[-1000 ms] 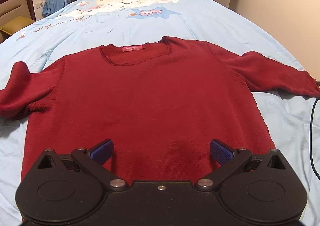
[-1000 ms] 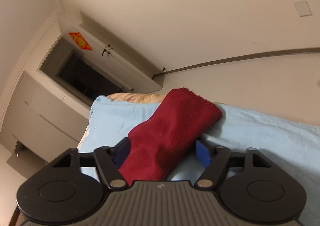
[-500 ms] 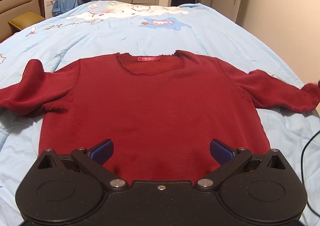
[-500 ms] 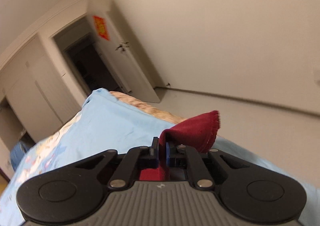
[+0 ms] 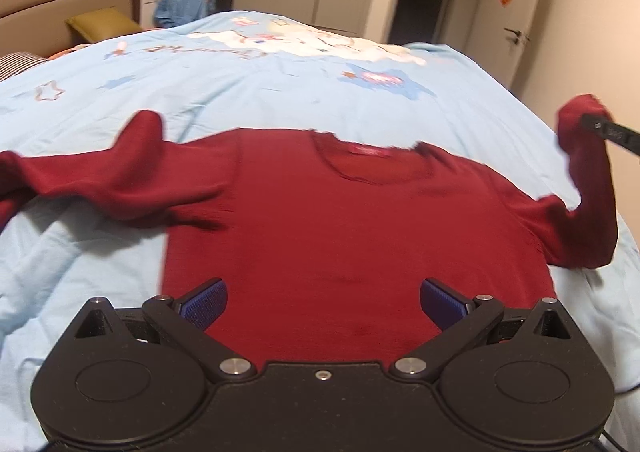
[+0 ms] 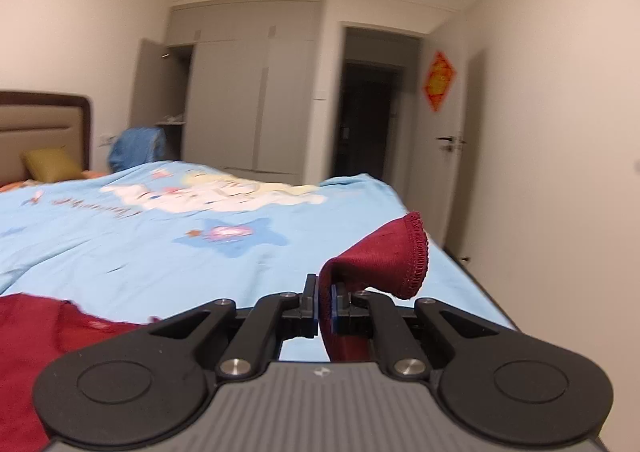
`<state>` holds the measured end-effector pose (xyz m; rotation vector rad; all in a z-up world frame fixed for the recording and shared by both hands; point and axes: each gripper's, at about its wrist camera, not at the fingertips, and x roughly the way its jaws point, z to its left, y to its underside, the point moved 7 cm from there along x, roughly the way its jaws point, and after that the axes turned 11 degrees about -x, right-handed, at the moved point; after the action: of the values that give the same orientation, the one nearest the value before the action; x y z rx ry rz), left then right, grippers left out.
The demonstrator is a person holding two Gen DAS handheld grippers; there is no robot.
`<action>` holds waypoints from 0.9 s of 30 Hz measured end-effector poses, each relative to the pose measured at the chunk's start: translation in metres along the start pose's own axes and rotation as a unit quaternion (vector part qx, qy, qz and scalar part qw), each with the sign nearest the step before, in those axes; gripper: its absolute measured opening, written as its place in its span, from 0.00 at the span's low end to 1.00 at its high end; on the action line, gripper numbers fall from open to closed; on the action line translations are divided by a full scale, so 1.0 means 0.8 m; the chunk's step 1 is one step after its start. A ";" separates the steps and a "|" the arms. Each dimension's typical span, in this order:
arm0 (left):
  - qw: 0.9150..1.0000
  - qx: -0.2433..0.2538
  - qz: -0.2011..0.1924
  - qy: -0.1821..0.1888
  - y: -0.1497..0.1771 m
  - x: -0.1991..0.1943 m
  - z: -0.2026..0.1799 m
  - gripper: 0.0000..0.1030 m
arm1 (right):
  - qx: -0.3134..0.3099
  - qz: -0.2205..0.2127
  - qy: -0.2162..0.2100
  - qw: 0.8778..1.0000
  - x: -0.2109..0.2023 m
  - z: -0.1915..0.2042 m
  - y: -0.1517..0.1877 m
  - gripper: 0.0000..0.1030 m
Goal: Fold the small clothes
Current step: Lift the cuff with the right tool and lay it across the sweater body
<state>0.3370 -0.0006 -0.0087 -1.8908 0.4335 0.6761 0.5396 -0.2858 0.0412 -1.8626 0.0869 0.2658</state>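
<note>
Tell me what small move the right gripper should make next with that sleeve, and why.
Probably carry the cuff inward and lay it across the sweater's chest. The right gripper is shut on the cuff, lifted off the blue bedspread, while the body lies flat and unfolded.

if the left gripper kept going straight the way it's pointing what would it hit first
Most likely the red sweater. The left gripper is open and angled down over the sweater's lower body, which fills the gap between its fingers, with the blue bedspread beyond. Exactly where on the cloth is unclear from this view.
</note>
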 end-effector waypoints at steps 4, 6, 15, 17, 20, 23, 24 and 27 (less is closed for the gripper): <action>1.000 -0.017 -0.011 -0.013 -0.009 -0.011 0.028 0.99 | -0.043 -0.008 -0.037 0.998 0.002 0.083 -0.024 0.06; 0.999 -0.024 -0.016 -0.021 -0.012 -0.016 0.042 0.99 | -0.063 -0.014 -0.058 0.996 -0.007 0.124 -0.035 0.06; 0.997 -0.059 -0.026 -0.050 -0.014 -0.033 0.099 0.99 | -0.167 -0.032 -0.135 0.976 -0.038 0.282 -0.043 0.06; 0.996 -0.066 -0.026 -0.054 -0.013 -0.036 0.108 0.99 | -0.182 -0.027 -0.151 0.971 -0.041 0.310 -0.039 0.06; 0.995 -0.072 -0.028 -0.060 -0.012 -0.039 0.119 0.99 | -0.203 -0.020 -0.172 0.964 -0.052 0.347 -0.027 0.06; 0.994 -0.078 -0.029 -0.064 -0.012 -0.041 0.128 0.99 | -0.224 -0.009 -0.191 0.956 -0.059 0.377 -0.013 0.06; 0.994 -0.080 -0.030 -0.066 -0.012 -0.042 0.130 0.99 | -0.231 -0.006 -0.195 0.953 -0.060 0.384 -0.009 0.06; 0.994 -0.084 -0.031 -0.069 -0.012 -0.044 0.136 0.99 | -0.261 0.006 -0.206 0.943 -0.059 0.404 0.009 0.06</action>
<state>0.2874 0.1032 -0.0130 -1.9920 0.2328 0.8177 0.4473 0.0150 -0.0459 -2.2856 -0.2870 0.7387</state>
